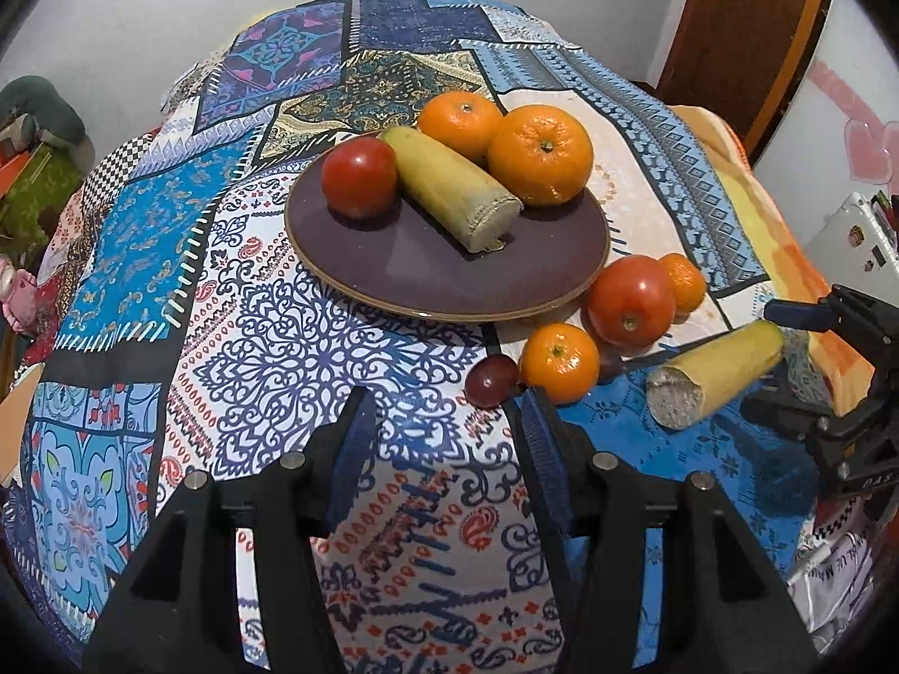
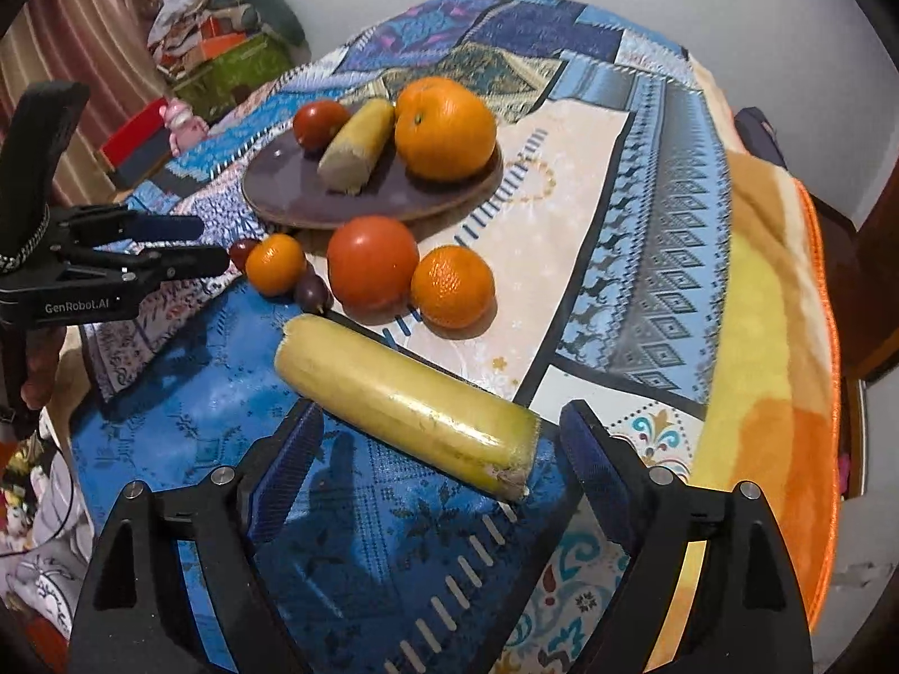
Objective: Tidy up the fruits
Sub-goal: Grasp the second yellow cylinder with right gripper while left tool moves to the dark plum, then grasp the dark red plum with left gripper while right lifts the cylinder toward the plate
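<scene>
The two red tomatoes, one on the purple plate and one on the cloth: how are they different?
The red tomato on the dark purple plate rests against a yellow-green cut stalk piece; the red tomato on the patterned cloth lies beside the plate, among small oranges. The cloth tomato shows its stem dimple; the plate one does not. Both are round, red and shiny.

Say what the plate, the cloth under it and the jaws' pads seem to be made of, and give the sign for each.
Plate: probably glazed ceramic; its dark purple face is glossy, with a bare brown rim.
Cloth: printed fabric, matt; it drapes and creases over the edges, though the exact fibre is unclear.
Pads: likely blue rubber or soft plastic; they are ribbed and dull, set on hard black plastic fingers.
</scene>
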Motion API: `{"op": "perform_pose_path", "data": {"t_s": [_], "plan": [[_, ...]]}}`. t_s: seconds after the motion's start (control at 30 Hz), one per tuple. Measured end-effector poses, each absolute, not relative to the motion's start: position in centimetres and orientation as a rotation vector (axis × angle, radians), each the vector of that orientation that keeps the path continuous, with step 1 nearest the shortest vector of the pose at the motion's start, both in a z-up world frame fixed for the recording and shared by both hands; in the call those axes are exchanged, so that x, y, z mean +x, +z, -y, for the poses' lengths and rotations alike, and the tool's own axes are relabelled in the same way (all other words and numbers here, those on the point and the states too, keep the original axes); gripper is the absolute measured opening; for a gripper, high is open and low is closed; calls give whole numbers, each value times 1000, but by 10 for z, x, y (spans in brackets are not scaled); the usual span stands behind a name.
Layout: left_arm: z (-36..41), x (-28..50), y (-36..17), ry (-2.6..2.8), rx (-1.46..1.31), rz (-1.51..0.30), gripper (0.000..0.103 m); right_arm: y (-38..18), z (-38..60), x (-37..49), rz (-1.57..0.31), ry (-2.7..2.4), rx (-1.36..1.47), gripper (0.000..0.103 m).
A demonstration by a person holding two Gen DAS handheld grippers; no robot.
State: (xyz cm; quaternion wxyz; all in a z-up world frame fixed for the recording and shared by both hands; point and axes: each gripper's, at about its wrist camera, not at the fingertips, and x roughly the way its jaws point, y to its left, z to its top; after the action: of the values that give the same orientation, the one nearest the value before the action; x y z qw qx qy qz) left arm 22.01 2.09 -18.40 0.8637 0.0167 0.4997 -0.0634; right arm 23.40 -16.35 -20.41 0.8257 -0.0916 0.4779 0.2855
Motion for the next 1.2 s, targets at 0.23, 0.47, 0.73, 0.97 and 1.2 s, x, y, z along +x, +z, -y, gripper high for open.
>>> {"op": "perform_pose_path", "data": {"t_s": [0.23,0.47,0.73,0.97,1.2], "plan": [[-14,228,-192,-145,61,-1047,50,-213,154,238,-1044,634,-235,86],[-10,238,-197,-164,70,-1057,41,-218,149,241,-1050,644,-255,86],[-10,239,-198,-195,47,-1057,22,-215,148,234,-1026,671,-273,64],[-19,225,-191,-178,5,-1047,22,-207,155,220,-1057,710,-252,46],[-31,200,-182,-154,-7,-1030,22,-184,154,208,-996,740,-260,51]]}}
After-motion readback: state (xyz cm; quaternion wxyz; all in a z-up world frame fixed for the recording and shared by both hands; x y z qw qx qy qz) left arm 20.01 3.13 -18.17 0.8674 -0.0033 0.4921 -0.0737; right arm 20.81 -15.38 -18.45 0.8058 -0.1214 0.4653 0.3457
